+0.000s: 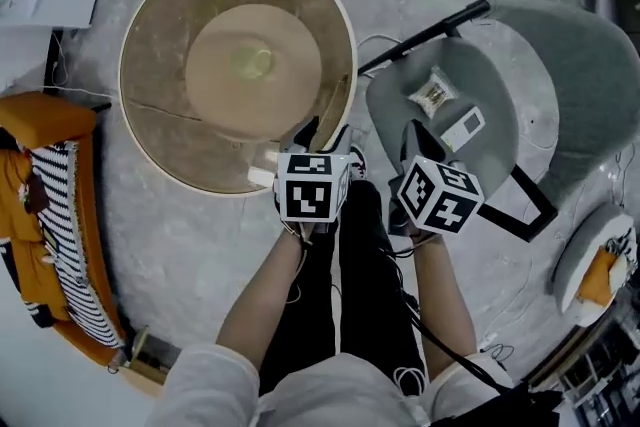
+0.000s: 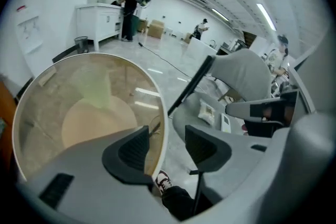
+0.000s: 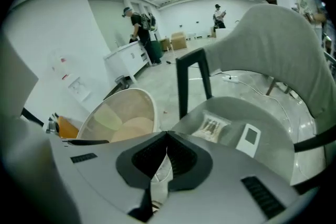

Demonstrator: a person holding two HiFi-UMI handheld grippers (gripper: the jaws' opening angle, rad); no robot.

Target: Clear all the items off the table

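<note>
Closest in, at the bottom of the head view, two pale sleeves (image 1: 215, 385) and bare forearms reach up over black trousers (image 1: 350, 285). The left gripper (image 2: 167, 147) hangs at the lower right rim of the table (image 1: 160, 35), and its tongs are released: pads apart, only floor and a shoe (image 2: 164, 182) between them. The right gripper (image 3: 167, 139) is just beside it, over the left edge of the chair (image 1: 580, 65). Those tongs are clenched, pads meeting on a thin pale strip (image 3: 160, 181) that trails down out of them. What the strip is, I cannot tell.

On the grey chair seat, right of centre, lie a clear packet (image 1: 432, 93) and, next to it, a small white device (image 1: 462, 127).

The round glass table fills the upper left. A yellow-green patch (image 1: 255, 63) shows at its centre, over the beige base, though whether it lies on the glass is unclear.

At far left sits an orange seat (image 1: 40, 120) with a striped cloth (image 1: 60, 245).
</note>
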